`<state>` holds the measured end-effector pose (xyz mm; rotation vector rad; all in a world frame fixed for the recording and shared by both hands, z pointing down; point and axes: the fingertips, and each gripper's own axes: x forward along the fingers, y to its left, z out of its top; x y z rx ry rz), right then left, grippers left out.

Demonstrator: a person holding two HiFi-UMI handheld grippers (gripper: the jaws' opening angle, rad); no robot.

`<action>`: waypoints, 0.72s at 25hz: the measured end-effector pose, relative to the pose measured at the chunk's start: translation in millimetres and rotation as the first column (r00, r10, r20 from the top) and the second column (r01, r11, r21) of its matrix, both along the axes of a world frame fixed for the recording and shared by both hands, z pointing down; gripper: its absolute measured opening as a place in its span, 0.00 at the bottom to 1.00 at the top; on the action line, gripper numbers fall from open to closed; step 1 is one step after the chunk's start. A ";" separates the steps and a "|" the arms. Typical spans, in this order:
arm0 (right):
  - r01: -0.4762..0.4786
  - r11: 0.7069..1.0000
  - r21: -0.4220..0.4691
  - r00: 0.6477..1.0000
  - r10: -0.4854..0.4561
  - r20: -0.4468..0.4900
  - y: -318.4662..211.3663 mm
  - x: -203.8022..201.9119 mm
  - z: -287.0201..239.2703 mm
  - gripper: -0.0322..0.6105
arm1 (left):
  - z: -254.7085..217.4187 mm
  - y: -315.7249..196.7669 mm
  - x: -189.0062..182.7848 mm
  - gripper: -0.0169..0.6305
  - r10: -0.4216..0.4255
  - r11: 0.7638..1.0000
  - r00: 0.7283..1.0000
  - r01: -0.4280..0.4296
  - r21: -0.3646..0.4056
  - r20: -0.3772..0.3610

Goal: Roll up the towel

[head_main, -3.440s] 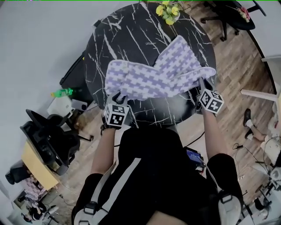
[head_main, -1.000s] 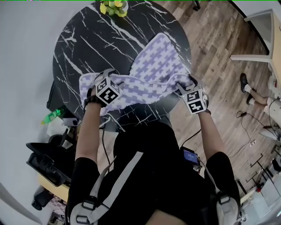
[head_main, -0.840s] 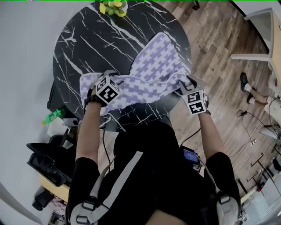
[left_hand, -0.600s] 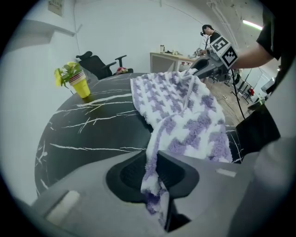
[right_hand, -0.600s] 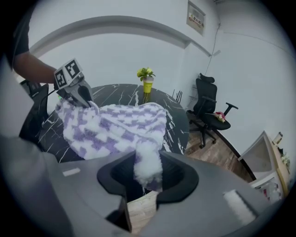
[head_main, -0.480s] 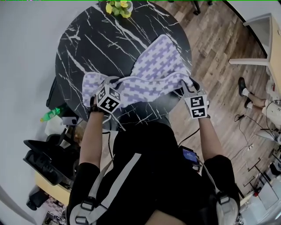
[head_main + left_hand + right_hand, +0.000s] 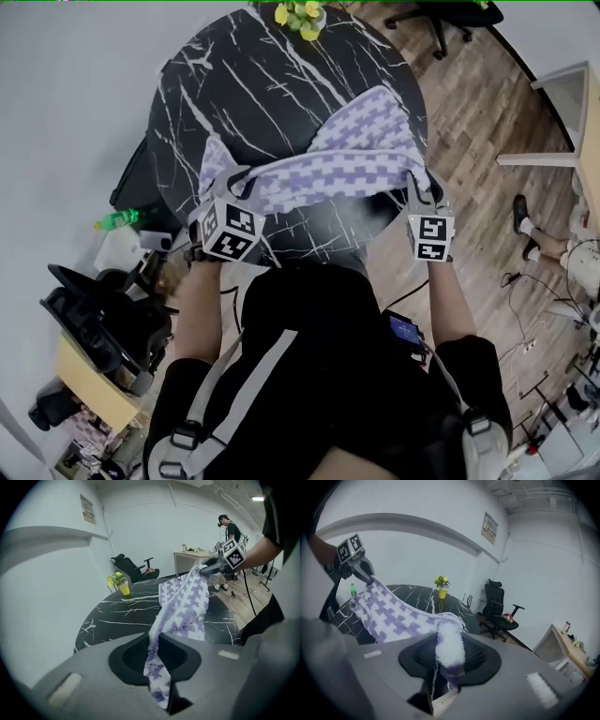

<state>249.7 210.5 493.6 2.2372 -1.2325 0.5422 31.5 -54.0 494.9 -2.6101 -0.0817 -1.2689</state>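
Black swivel chairs [image 7: 499,606] are lining white walls in an office-style workroom, where a round marble-topped table [image 7: 234,84] is standing on wood flooring [image 7: 478,112] and a cluttered desk [image 7: 194,555] is waiting far off.

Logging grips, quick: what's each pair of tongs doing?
Left tongs: just been closing, now gripping the towel.
Right tongs: just been closing, now gripping the towel too.

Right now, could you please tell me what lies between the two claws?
The purple-checked towel spans from left claw to right claw in the head view; both have just closed on it.
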 end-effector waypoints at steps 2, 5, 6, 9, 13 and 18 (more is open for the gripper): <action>-0.009 0.999 0.034 0.999 0.010 -0.034 -6.5 -5.7 -12.5 0.24 | -16.5 -2.4 -13.2 0.11 -0.019 1.000 0.999 0.019 0.018 -0.032; -0.032 0.995 0.094 0.996 0.040 -0.085 -14.2 -10.0 -34.7 0.24 | -45.9 -4.6 -29.7 0.11 -0.043 0.998 0.995 0.046 0.030 -0.091; -0.039 0.992 0.118 0.994 0.051 -0.098 -16.8 -11.4 -42.4 0.24 | -56.0 -5.1 -34.2 0.11 -0.051 0.998 0.992 0.054 0.029 -0.113; -0.071 0.980 0.186 0.986 0.097 -0.136 -21.3 -13.6 -67.7 0.24 | -84.7 -9.2 -44.3 0.11 -0.060 0.997 0.984 0.066 0.028 -0.169; -0.093 0.955 0.283 0.973 0.147 -0.176 -24.8 -15.8 -108.0 0.24 | -117.9 -19.7 -54.6 0.11 -0.074 0.995 0.970 0.086 0.044 -0.233; -0.063 0.935 0.349 0.966 0.146 -0.216 -31.6 -25.1 -142.9 0.23 | -137.3 -22.4 -72.3 0.11 -0.108 0.988 0.953 0.136 0.080 -0.284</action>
